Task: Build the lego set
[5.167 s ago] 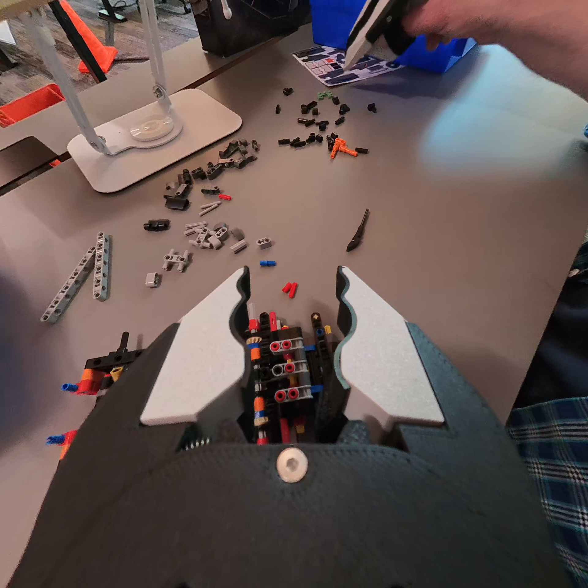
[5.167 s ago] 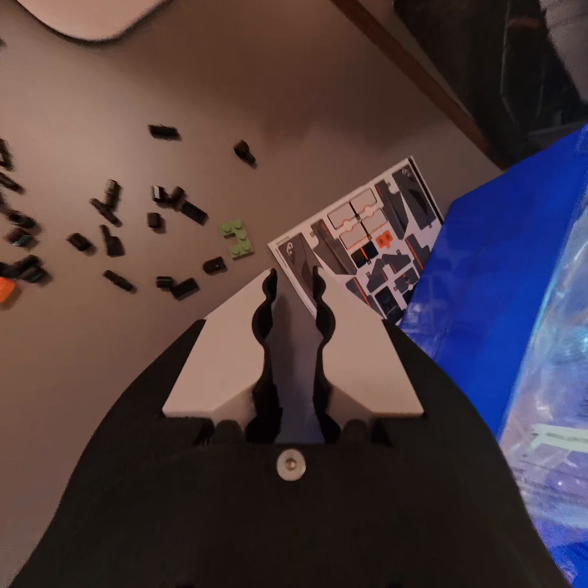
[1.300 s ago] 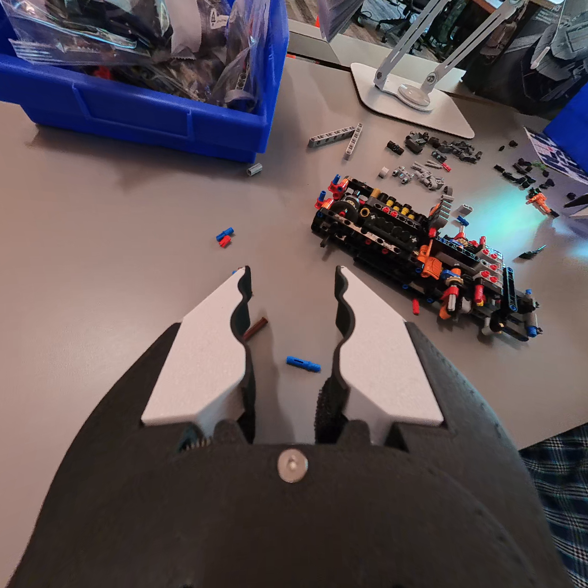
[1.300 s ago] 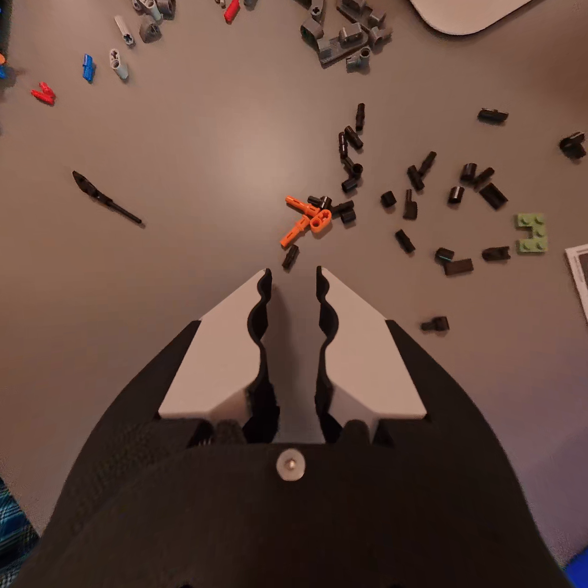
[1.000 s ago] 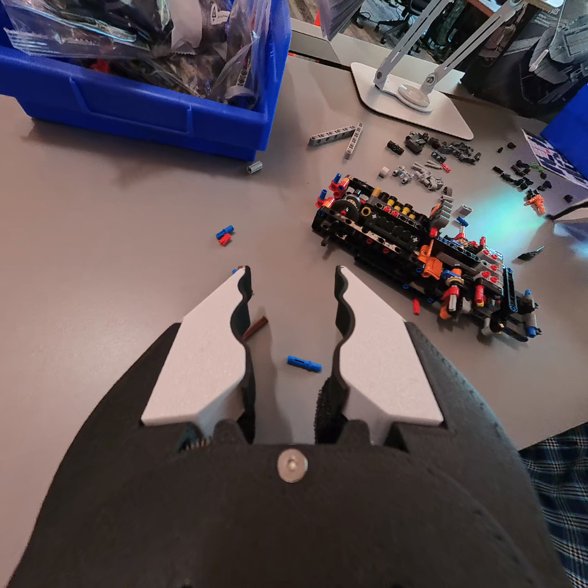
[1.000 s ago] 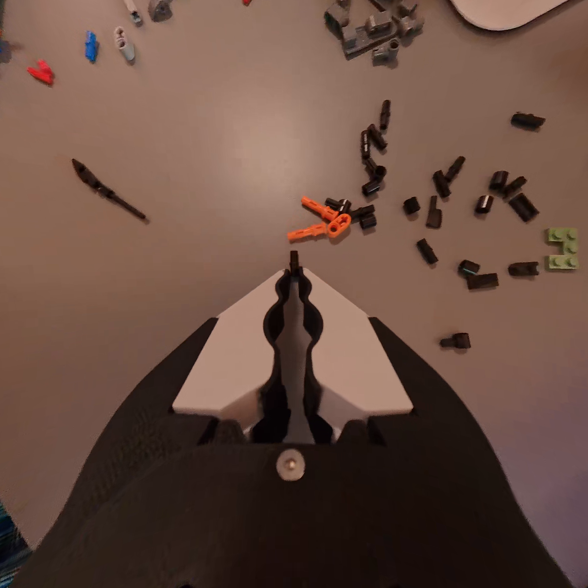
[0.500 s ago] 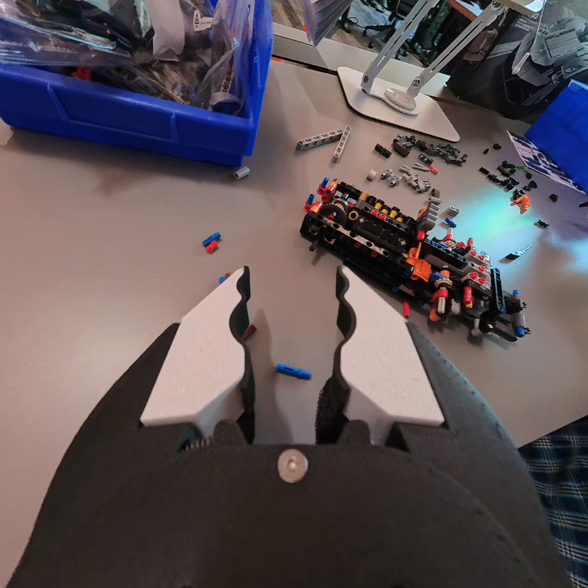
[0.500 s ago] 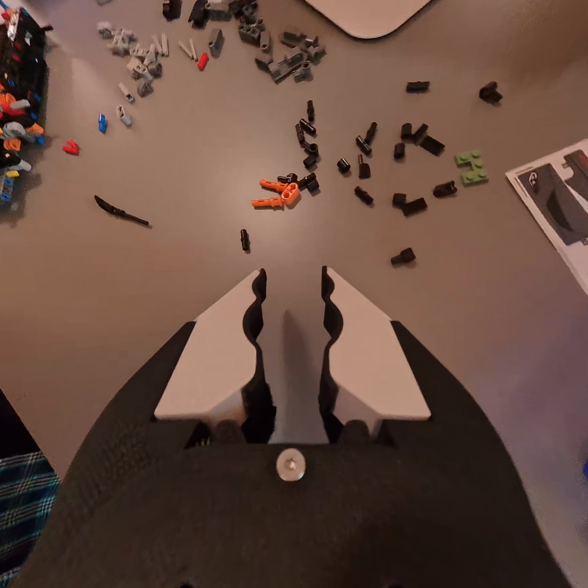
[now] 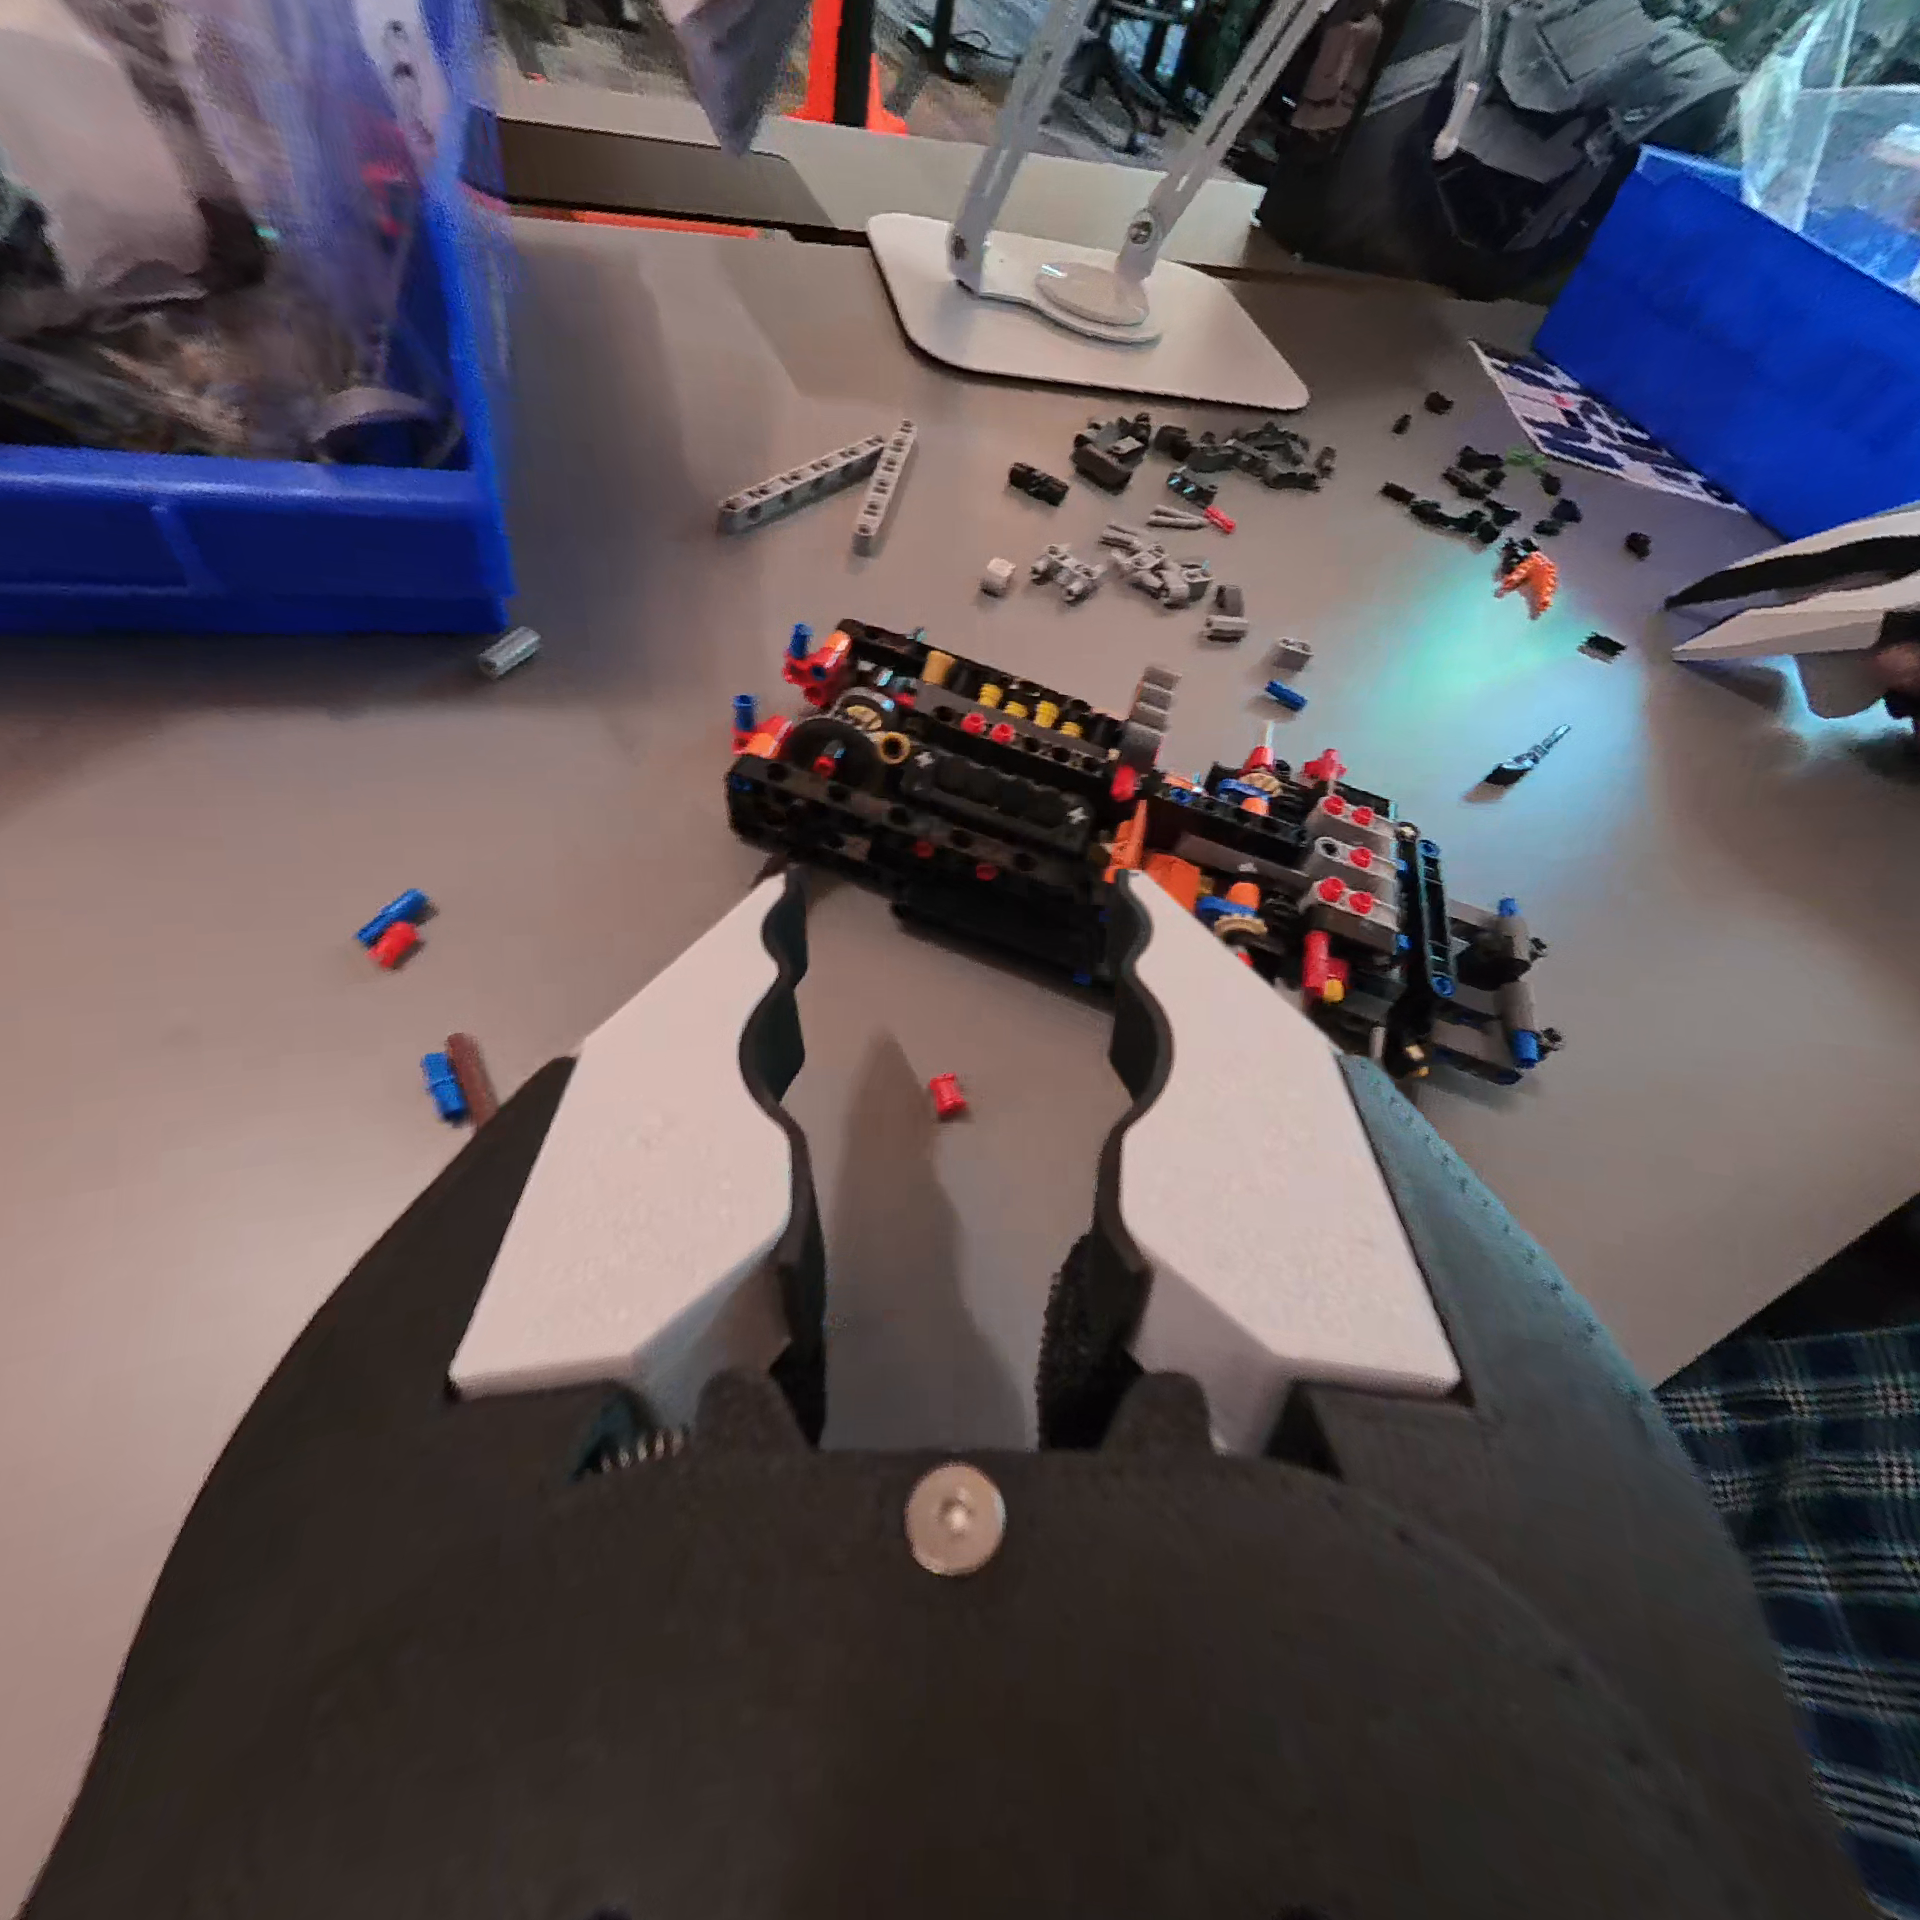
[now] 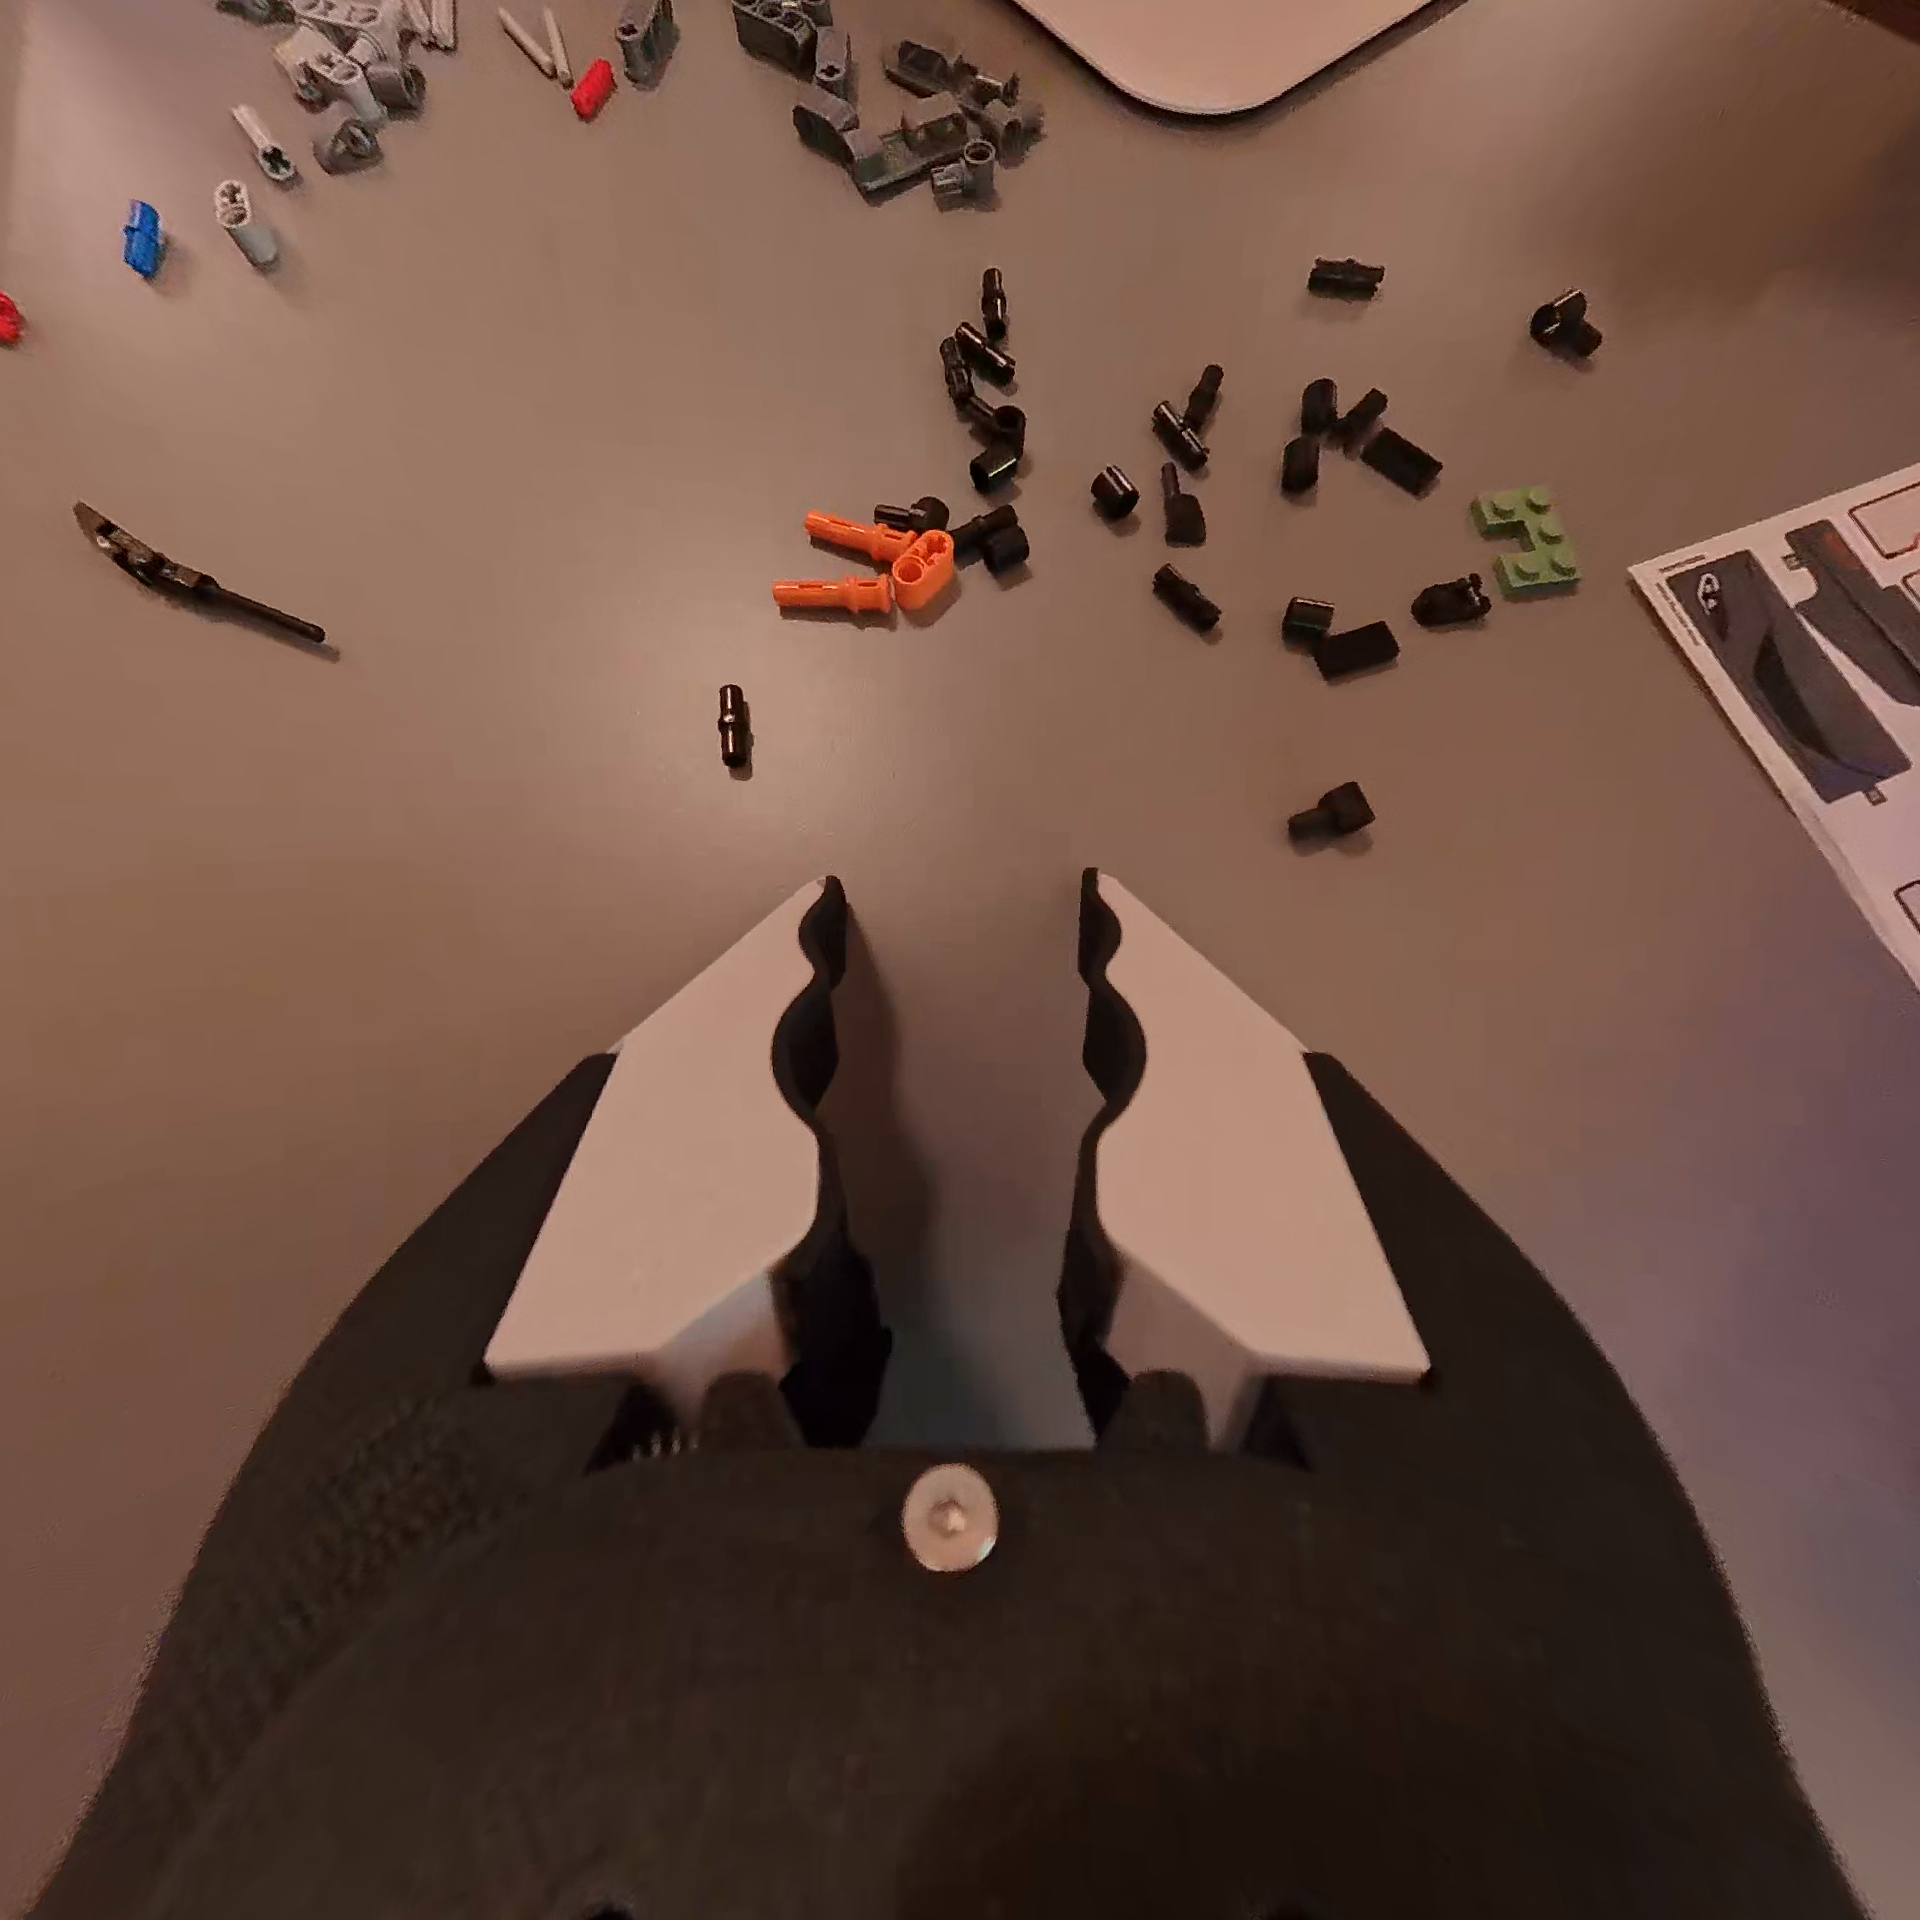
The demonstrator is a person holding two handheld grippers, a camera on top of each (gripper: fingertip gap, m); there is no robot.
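- A blue bin stands on the grey table at the far left of the left wrist view; it holds clear plastic bags of parts, blurred too much to tell apart.
- A second blue bin sits at the far right with clear plastic above its rim; a sticker sheet lies against its near side.
- The left gripper is released, jaws spread wide with nothing between them but bare table and a small red pin.
- The half-built lego model, black with red, orange, yellow and blue parts, lies flat just beyond the left gripper's tips, overlapped by the right finger.
- Its long axis runs from far left to near right across the table; its left end carries a black gear.
- The right gripper is also released and empty, hovering over bare table.
- A lone black pin lies just beyond the right gripper's left fingertip, its long axis pointing near to far.
- Farther off lie orange connectors, scattered black pins, a green plate and grey pieces.
- A thin black blade-shaped piece lies apart at the left, angled from far left to near right.
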